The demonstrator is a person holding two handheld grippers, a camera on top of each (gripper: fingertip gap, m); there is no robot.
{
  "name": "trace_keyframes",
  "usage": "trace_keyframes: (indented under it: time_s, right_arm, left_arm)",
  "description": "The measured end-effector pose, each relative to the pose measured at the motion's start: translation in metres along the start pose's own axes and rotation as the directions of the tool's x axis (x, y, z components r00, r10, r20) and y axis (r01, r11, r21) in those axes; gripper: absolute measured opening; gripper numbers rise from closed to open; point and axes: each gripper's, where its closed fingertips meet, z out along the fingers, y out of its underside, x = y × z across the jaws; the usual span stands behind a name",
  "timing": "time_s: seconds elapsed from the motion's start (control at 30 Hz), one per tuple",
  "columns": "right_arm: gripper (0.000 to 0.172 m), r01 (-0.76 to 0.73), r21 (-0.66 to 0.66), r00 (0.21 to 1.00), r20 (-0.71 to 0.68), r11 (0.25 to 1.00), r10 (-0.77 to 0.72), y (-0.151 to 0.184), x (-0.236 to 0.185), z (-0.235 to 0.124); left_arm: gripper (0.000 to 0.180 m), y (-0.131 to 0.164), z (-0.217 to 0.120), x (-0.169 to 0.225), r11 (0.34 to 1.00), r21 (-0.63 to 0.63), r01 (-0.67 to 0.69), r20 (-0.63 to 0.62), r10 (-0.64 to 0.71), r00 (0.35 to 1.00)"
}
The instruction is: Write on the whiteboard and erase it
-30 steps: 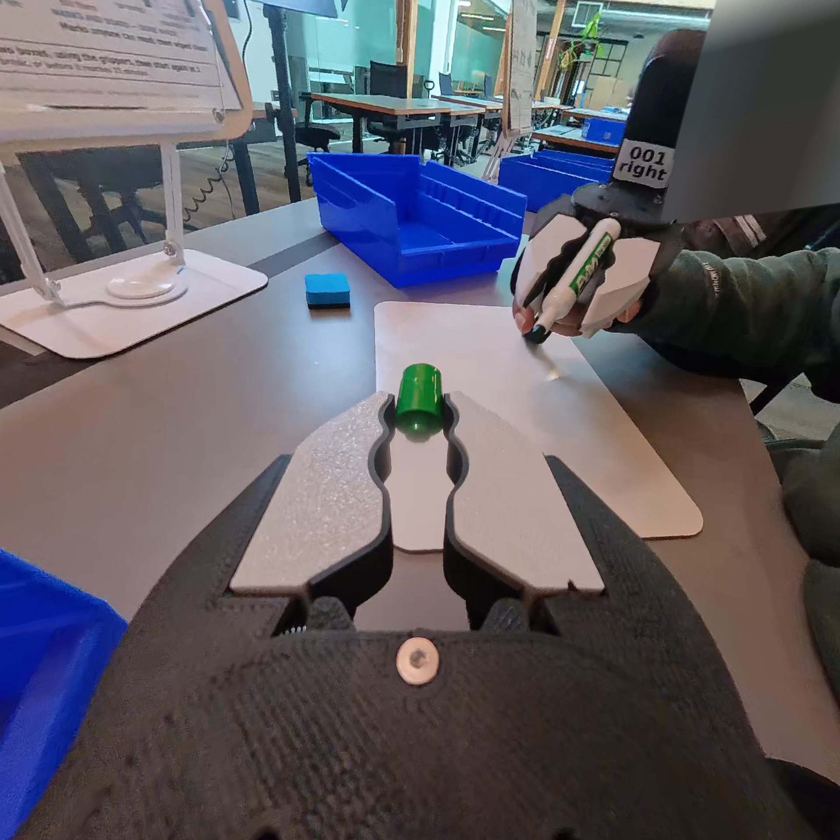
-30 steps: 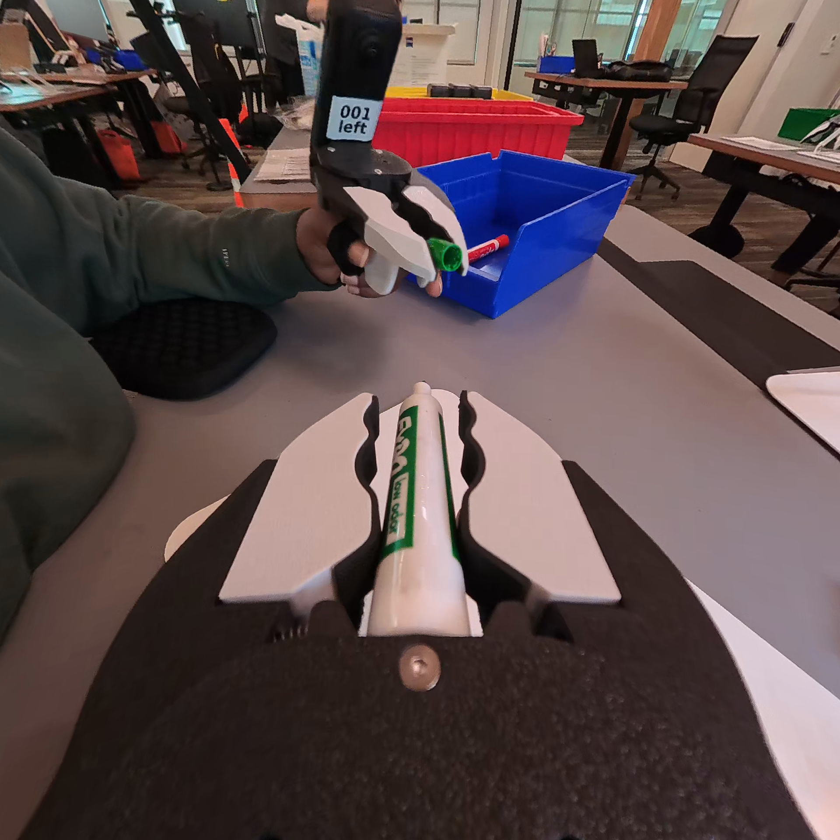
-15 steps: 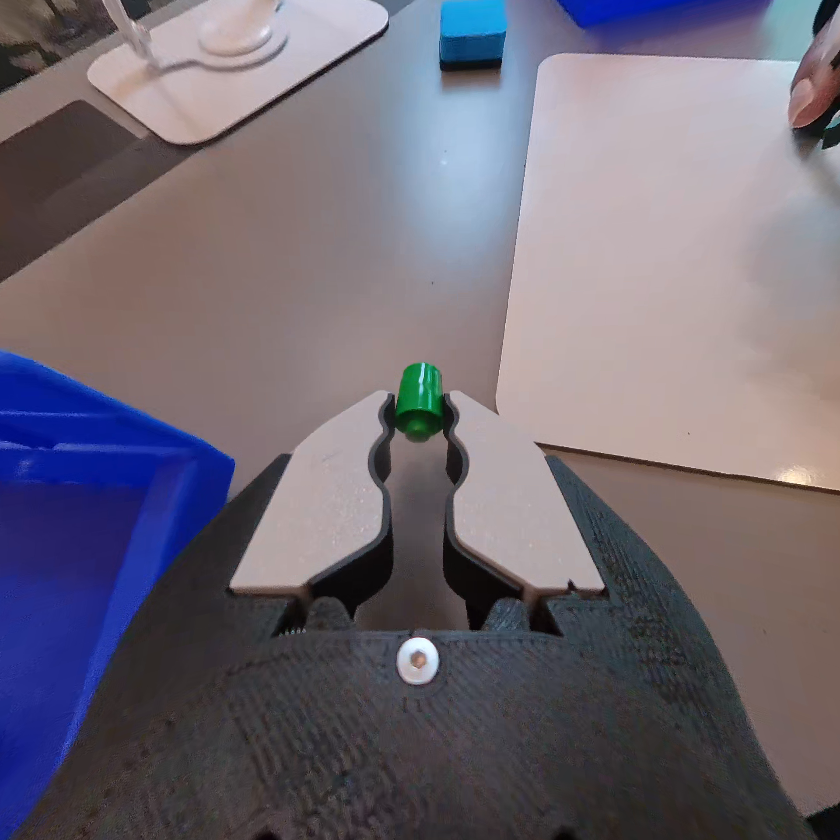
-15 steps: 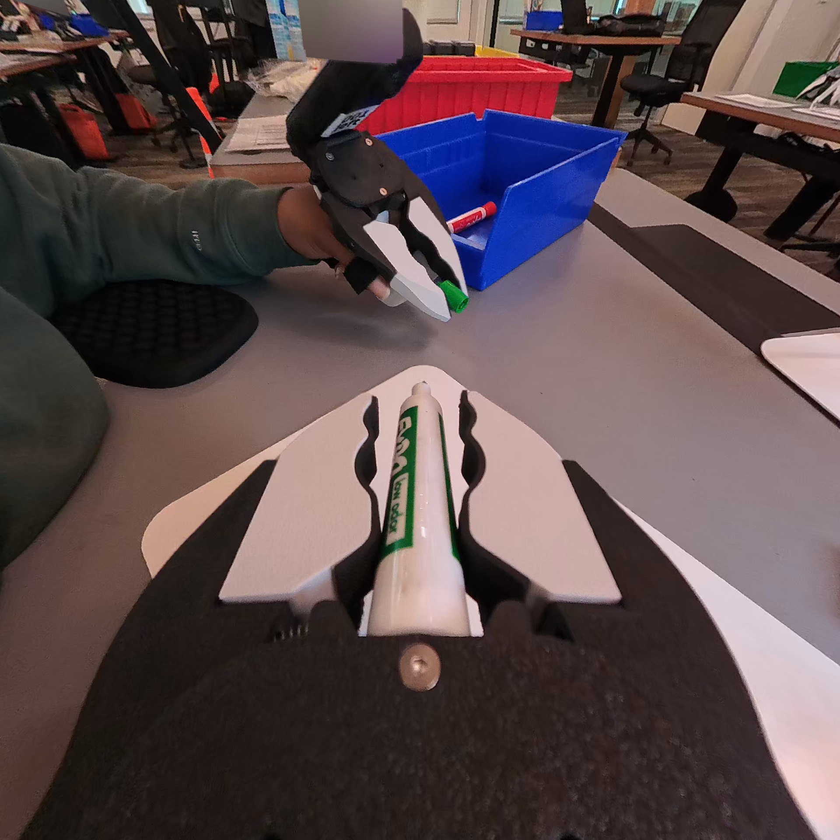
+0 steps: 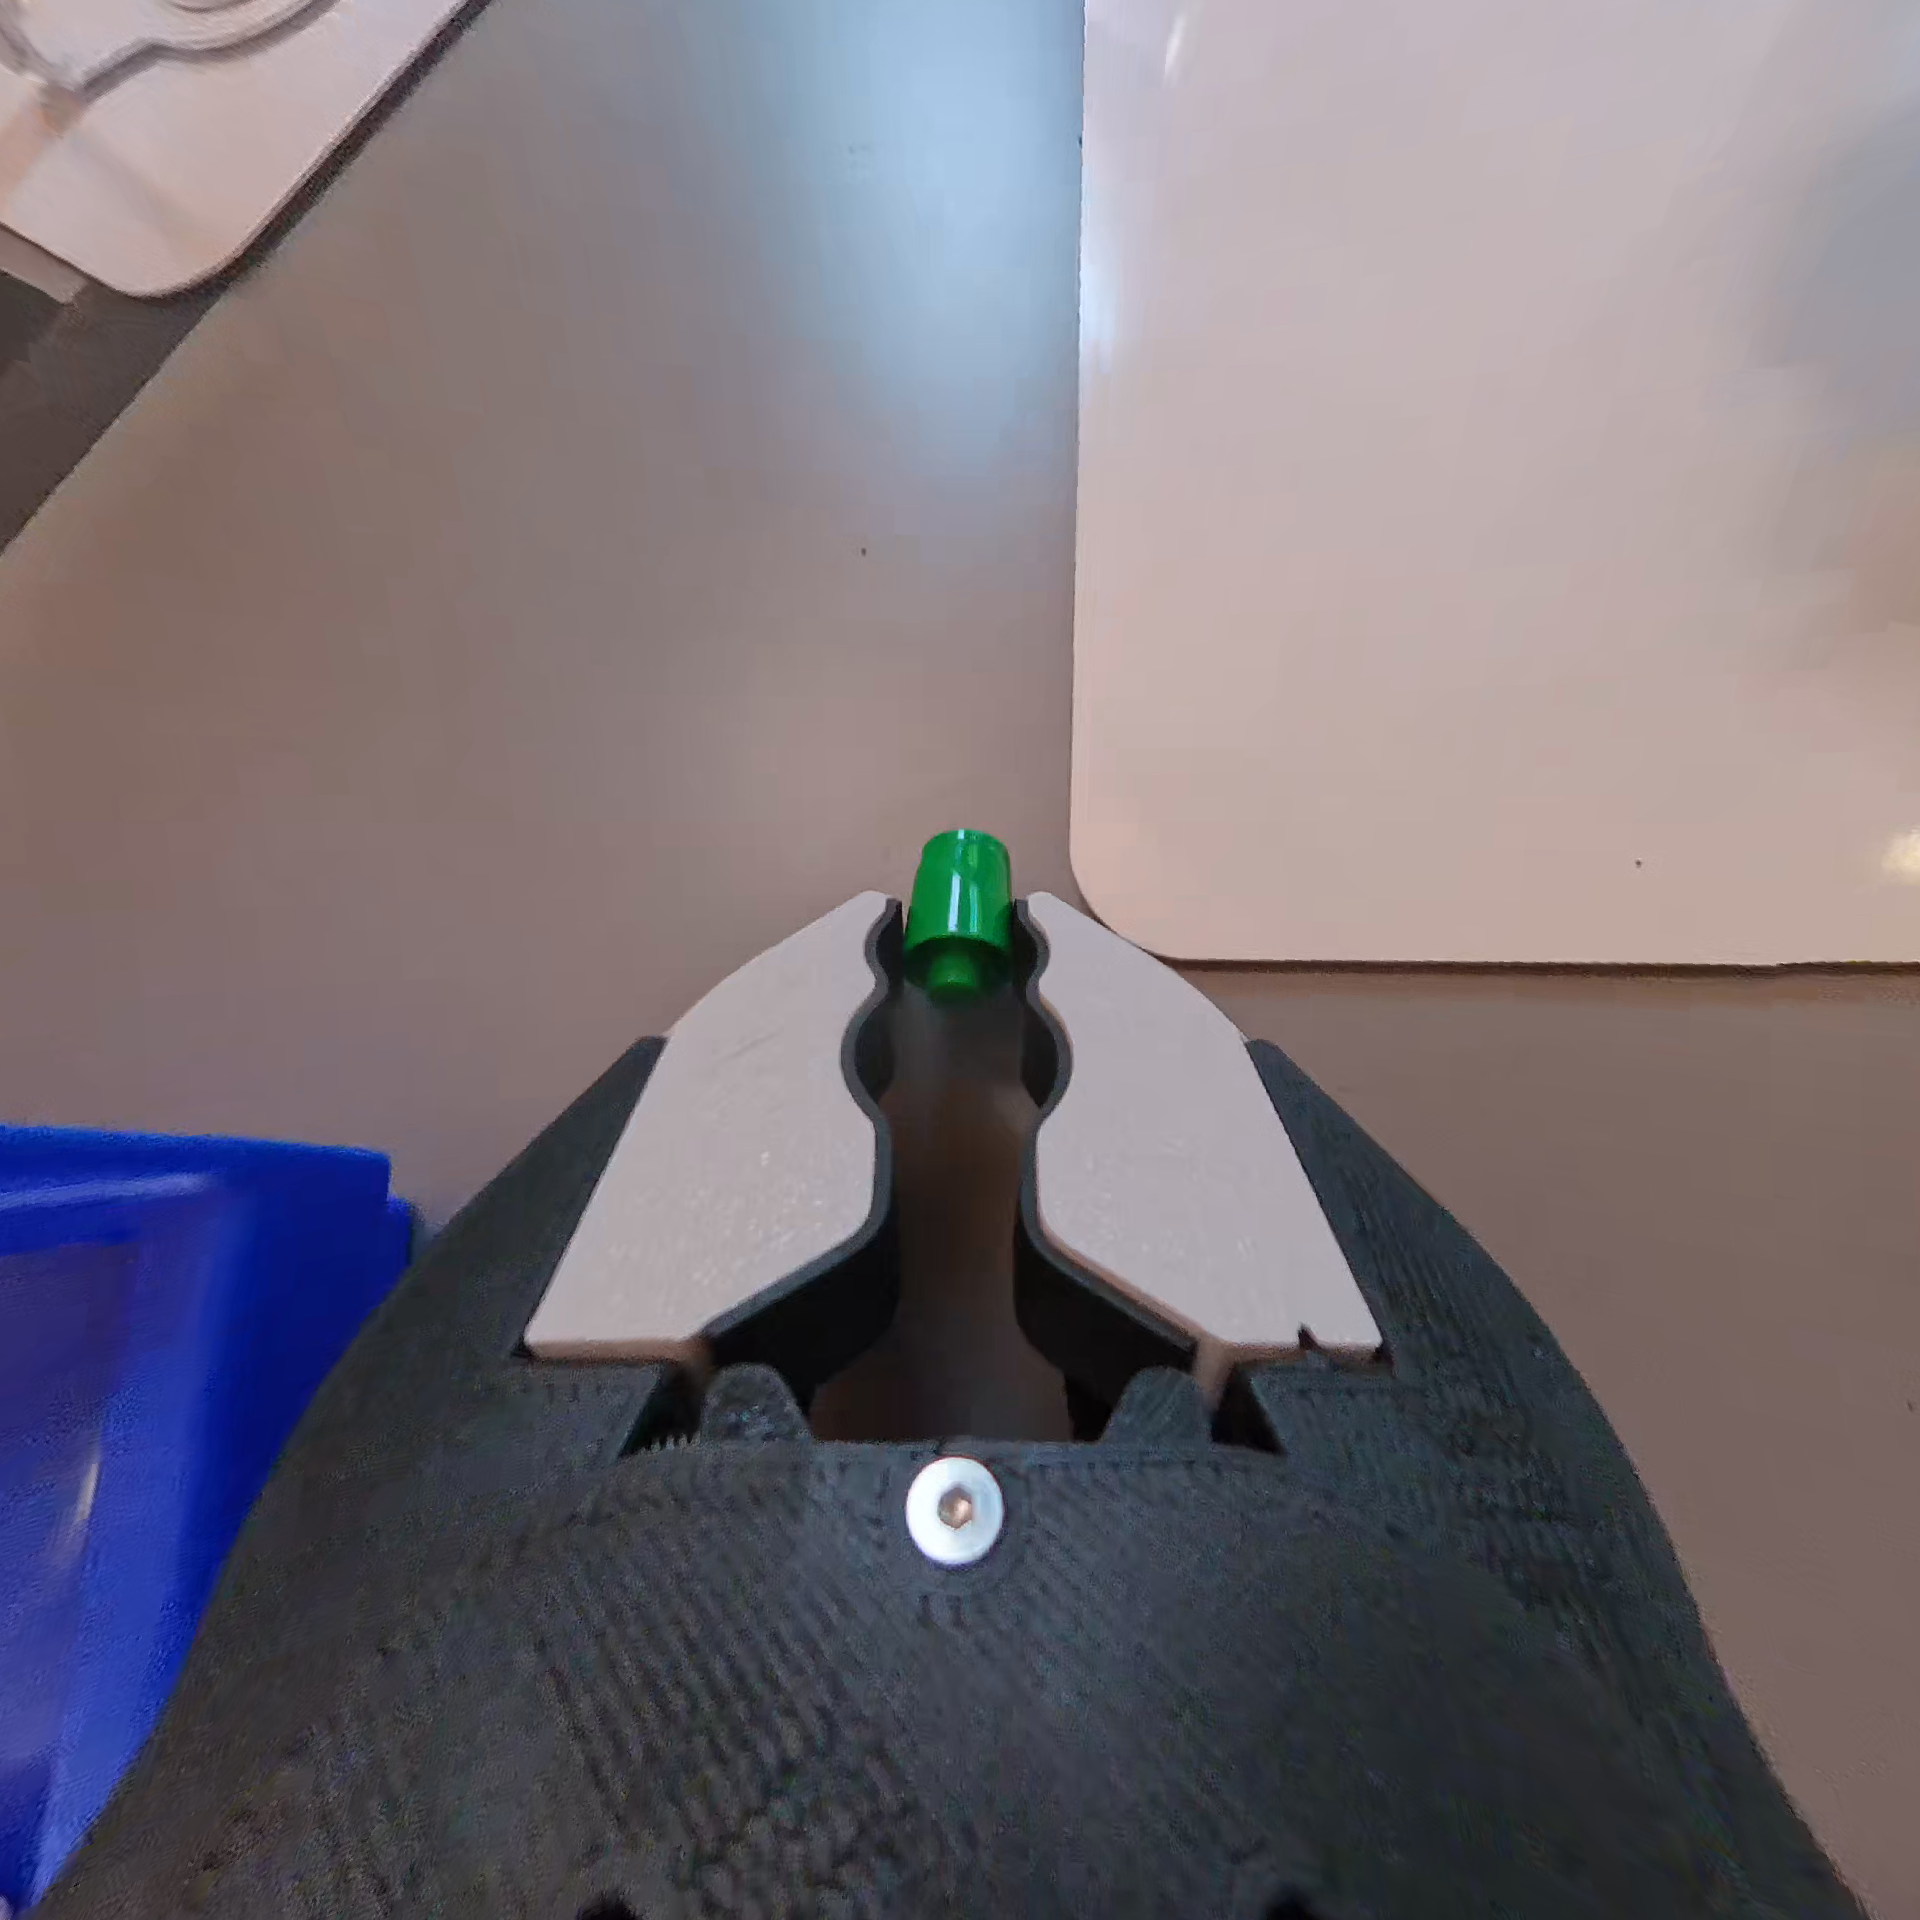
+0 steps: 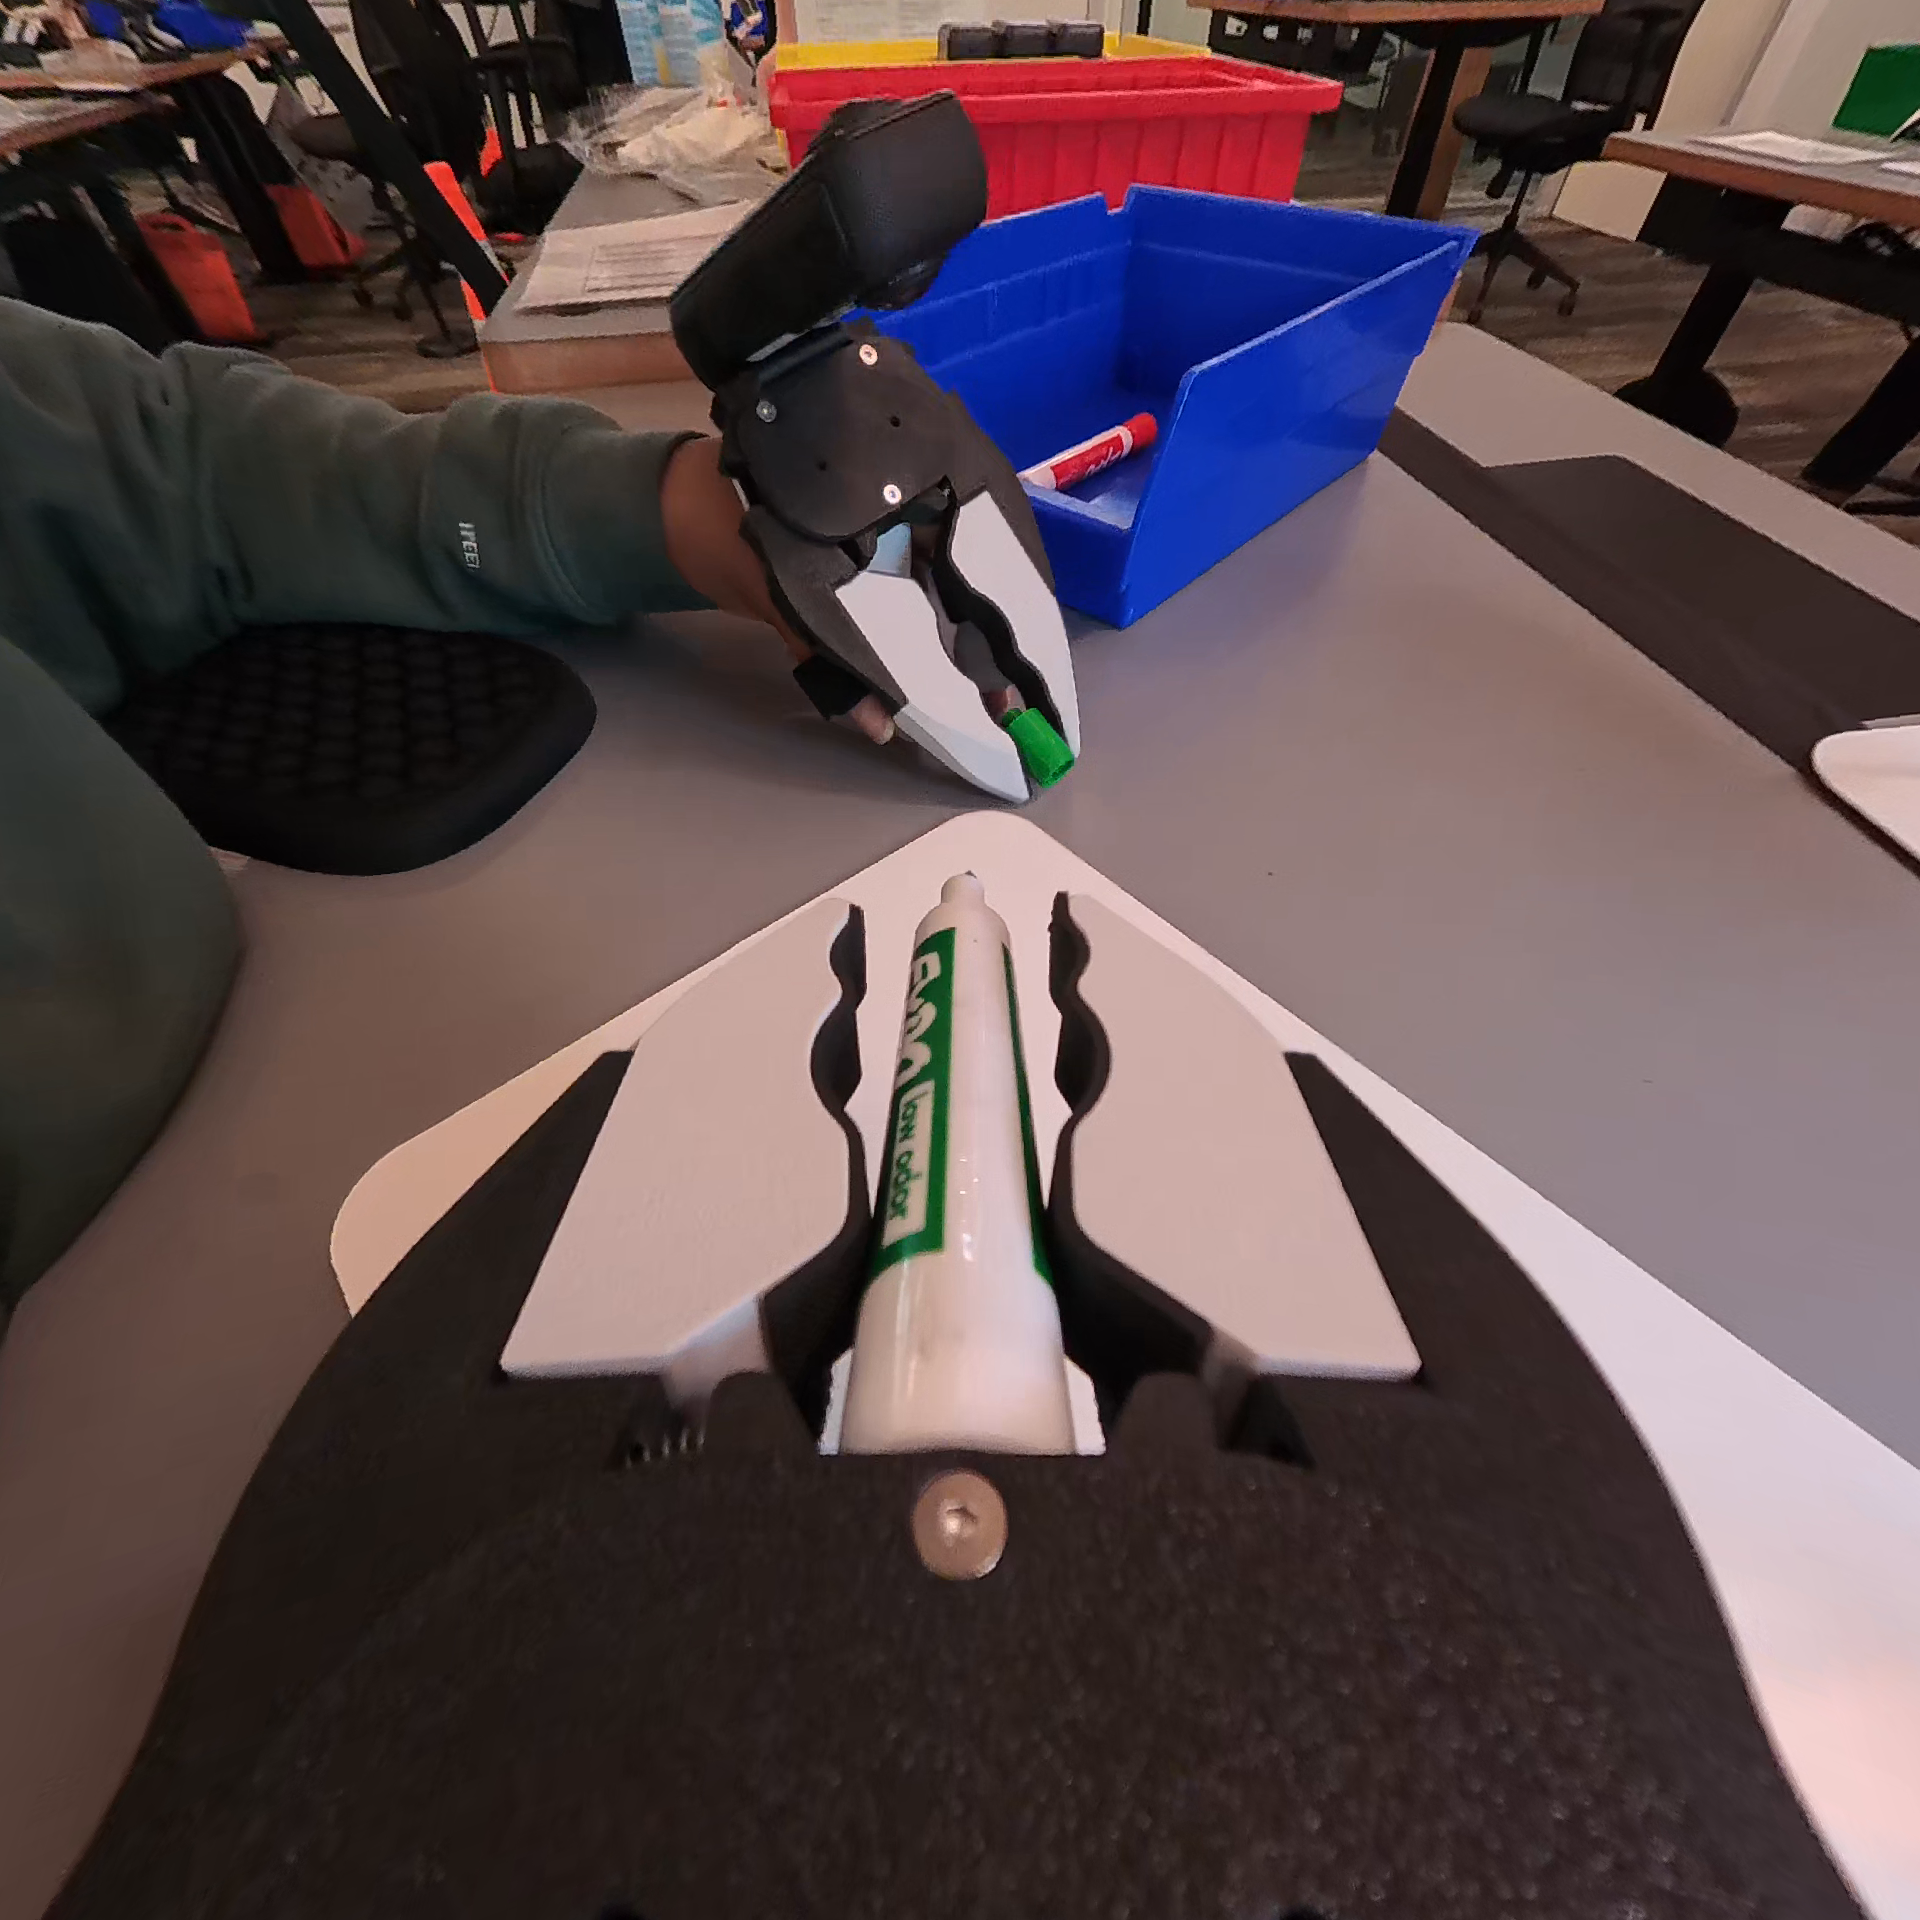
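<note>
The left tool (image 5: 958, 920) is pinching a green cap (image 5: 957, 916) just beside the whiteboard (image 5: 1496, 468) corner; the right tool (image 6: 961, 914) is gripping a white marker (image 6: 961, 1164) over the whiteboard.

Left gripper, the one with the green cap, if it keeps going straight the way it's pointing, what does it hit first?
Most likely the grey table. The left gripper tilts steeply down, green cap leading, tips very near the surface, just short of the whiteboard corner. Whether they already touch is unclear.

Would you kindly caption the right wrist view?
Right gripper holds uncapped marker; left gripper lowers green cap tableward.
</note>
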Motion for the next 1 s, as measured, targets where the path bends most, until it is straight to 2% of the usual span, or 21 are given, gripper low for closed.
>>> trace_keyframes:
  time_s: [0.17, 0.3, 0.4, 0.77, 1.0]
  right_arm:
    - [0.035, -0.004, -0.011, 1.000, 0.000, 1.000, 0.004, 0.003, 0.000, 0.002]
    - [0.035, -0.010, -0.021, 1.000, 0.005, 1.000, 0.010, 0.006, 0.000, 0.003]
    - [0.035, 0.002, -0.041, 1.000, 0.013, 0.999, -0.002, 0.009, -0.002, 0.003]
    - [0.035, 0.166, -0.256, 0.986, 0.019, 0.952, -0.167, 0.038, -0.013, 0.012]
    - [0.035, 0.180, -0.293, 0.984, 0.052, 0.939, -0.172, 0.039, -0.013, 0.023]
  left_arm:
    - [0.020, -0.005, 0.001, 0.012, 0.990, -0.035, -0.139, 0.028, 0.140, 0.990]
    - [0.020, -0.007, -0.001, 0.041, 0.990, -0.013, -0.142, -0.117, 0.139, 0.983]
    - [0.020, -0.007, -0.003, 0.043, 0.979, -0.020, -0.204, -0.091, 0.201, 0.975]
    - [0.020, -0.041, -0.016, 0.050, 0.966, 0.213, -0.148, -0.061, 0.164, 0.985]
    - [0.020, -0.044, -0.019, 0.057, 0.956, 0.277, -0.096, -0.103, 0.129, 0.986]
